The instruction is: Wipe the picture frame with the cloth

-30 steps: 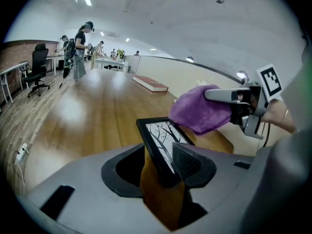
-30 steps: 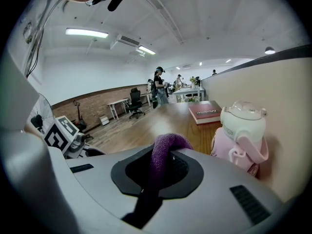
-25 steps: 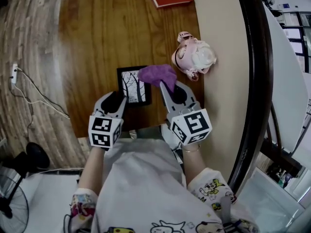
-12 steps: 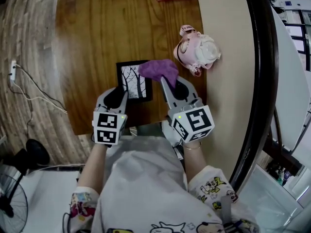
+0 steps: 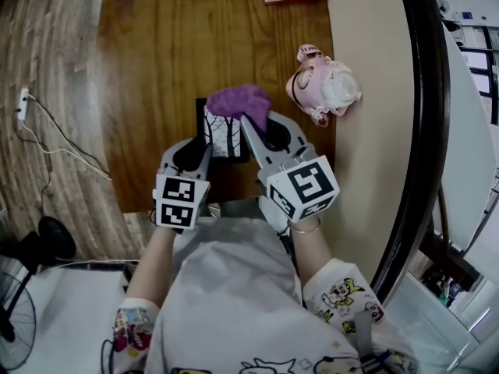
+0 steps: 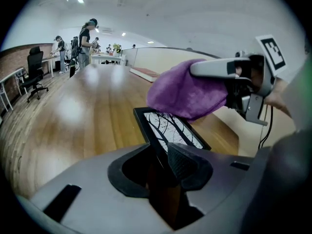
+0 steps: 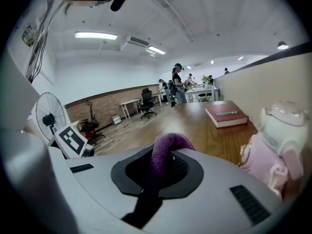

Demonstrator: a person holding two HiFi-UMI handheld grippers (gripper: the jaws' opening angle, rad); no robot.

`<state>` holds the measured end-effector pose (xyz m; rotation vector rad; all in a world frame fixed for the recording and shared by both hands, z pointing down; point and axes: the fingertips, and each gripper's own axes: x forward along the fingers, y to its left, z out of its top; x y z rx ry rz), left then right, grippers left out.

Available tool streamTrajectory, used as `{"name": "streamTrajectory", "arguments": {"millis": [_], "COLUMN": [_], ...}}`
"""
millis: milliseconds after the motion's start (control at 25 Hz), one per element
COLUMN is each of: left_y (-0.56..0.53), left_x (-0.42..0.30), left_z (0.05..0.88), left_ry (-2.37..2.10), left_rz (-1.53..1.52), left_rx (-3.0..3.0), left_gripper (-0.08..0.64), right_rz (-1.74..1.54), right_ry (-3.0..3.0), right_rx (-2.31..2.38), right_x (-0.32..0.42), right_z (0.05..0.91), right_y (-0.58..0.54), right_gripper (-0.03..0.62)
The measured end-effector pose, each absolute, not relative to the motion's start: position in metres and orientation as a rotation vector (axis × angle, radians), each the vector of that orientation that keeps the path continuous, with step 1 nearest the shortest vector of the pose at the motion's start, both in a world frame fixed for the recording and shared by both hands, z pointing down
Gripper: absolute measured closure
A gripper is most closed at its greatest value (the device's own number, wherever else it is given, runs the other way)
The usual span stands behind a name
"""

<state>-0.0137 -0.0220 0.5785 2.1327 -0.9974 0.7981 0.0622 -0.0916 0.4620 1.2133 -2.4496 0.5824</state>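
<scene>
Head view: the left tool (image 5: 204, 148) has the near end of the picture frame (image 5: 222, 135), near the bench's (image 5: 156, 68) front edge; the purple cloth (image 5: 238, 100) in the right tool (image 5: 251, 125) rests on the frame's far end. Left gripper view: jaws closing on the tilted frame's corner, pads touching it. Right gripper view: jaws clamped tight on a fold of cloth
</scene>
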Motion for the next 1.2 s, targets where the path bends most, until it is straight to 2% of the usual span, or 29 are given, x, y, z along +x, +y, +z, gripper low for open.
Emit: {"name": "streamTrajectory", "arguments": {"millis": [240,440,720,1200], "left_y": [-0.023,-0.023,-0.023,-0.023], "left_x": [-0.013,-0.014,-0.014,-0.014], "left_z": [0.580,0.580,0.581,0.581], "left_ry": [-0.995,-0.985,-0.982,-0.994], "left_rz": [0.799,0.794,0.796,0.794], "left_rx": [2.131,2.120,2.118,2.117], "left_gripper": [0.453,0.453,0.453,0.454], "right_rz": [0.511,0.467,0.378,0.335], "right_ry": [-2.608,-2.534,-2.372,-2.311], "right_rx": [1.008,0.742,0.527,0.536], "right_x": [0.010,-0.021,-0.024,-0.017], "right_z": [0.455,0.491,0.548,0.558], "right_y": [-0.110,-0.109,-0.104,-0.101], "right_gripper": [0.572,0.573,0.573,0.574]}}
